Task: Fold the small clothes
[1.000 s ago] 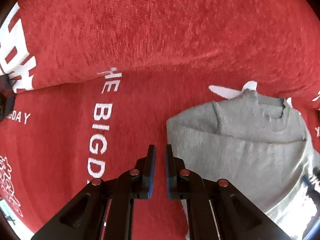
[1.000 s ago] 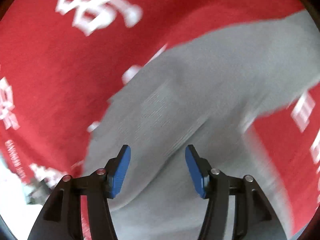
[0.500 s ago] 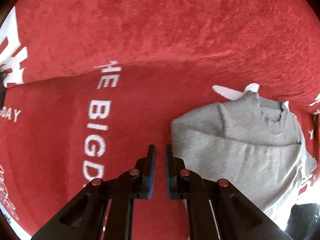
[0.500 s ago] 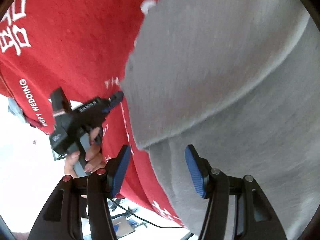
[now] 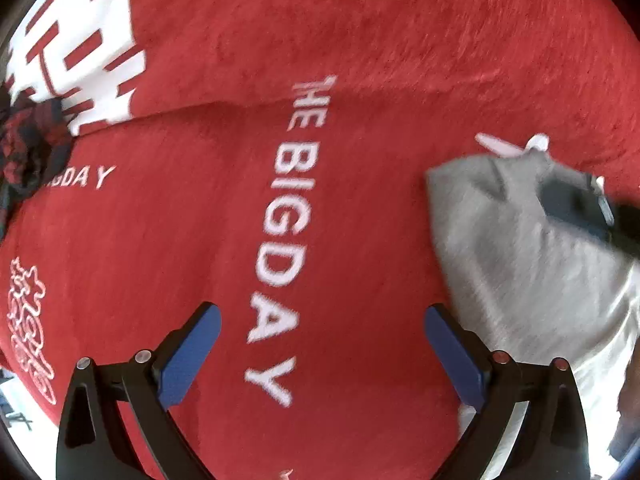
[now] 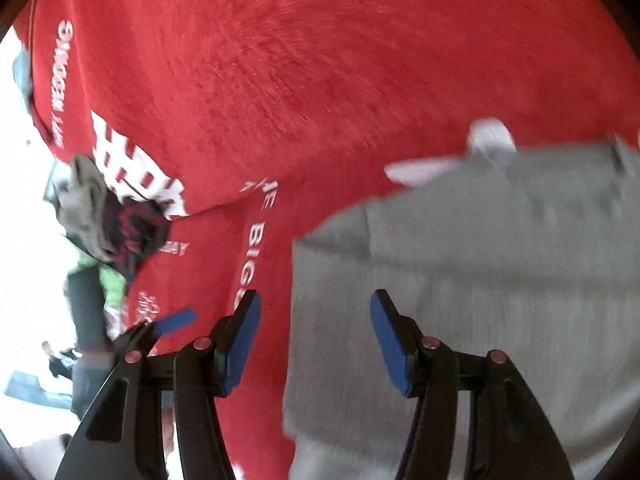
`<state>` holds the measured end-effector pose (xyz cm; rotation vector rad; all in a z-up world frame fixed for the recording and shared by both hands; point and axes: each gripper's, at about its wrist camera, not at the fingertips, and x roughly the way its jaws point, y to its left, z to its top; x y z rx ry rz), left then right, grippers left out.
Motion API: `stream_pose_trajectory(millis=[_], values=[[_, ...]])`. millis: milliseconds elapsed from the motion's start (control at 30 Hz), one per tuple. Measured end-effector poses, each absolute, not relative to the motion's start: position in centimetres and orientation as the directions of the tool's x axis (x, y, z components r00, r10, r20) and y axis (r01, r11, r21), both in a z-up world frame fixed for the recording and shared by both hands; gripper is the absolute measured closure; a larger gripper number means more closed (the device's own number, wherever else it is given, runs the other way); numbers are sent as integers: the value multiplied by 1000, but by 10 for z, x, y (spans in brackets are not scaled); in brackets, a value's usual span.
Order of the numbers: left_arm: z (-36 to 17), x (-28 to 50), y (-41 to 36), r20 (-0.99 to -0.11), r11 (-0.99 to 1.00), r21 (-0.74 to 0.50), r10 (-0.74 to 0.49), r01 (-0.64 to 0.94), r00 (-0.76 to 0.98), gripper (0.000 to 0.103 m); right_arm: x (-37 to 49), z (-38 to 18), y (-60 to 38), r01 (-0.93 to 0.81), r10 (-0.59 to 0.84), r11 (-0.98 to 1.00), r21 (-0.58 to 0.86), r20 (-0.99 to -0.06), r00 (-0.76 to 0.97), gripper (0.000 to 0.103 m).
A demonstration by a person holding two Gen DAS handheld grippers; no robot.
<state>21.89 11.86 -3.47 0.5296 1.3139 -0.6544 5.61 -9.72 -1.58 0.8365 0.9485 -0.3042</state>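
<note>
Opening left gripper over bare red cloth, right gripper parted, empty, straddling grey garment's edge

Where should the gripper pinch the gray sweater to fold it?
Probably the soft gray knit sweater is best pinched at its left edge, coming straight down. It lies flat on the red blanket, and that edge is free and unobstructed.

The right gripper hangs open over the gray garment's left edge. A red cloth lies beneath.
</note>
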Motion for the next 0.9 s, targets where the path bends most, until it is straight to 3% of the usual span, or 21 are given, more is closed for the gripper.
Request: stream_pose_trajectory(millis=[200,267,300,333,567,667,733,900], values=[[-50,215,133,-989,706,-22,-118,708,87,1,111,-32,-92,479,98,816,323,-894,437,43],[-48,218,142,-988,719,-28,-126,695,90,1,125,-47,-88,465,108,841,276,-929,355,57],[-48,219,146,-988,725,-30,-128,688,91,1,129,-56,-87,469,99,851,237,-949,300,90],[-47,220,151,-986,732,-35,-135,680,95,1,130,-59,-87,473,107,848,241,-950,292,95],[-49,219,159,-987,752,-64,-145,656,71,1,144,-47,-79,425,177,838,341,-908,379,96],[-45,212,150,-984,743,-68,-161,666,78,1,126,-37,-84,482,153,797,363,-894,421,86],[-40,206,141,-980,723,-72,-178,687,85,1,101,-24,-88,508,144,769,387,-880,453,59],[-29,189,109,-970,679,-93,-227,728,87,1,-24,3,-113,691,8,619,373,-883,469,58]])
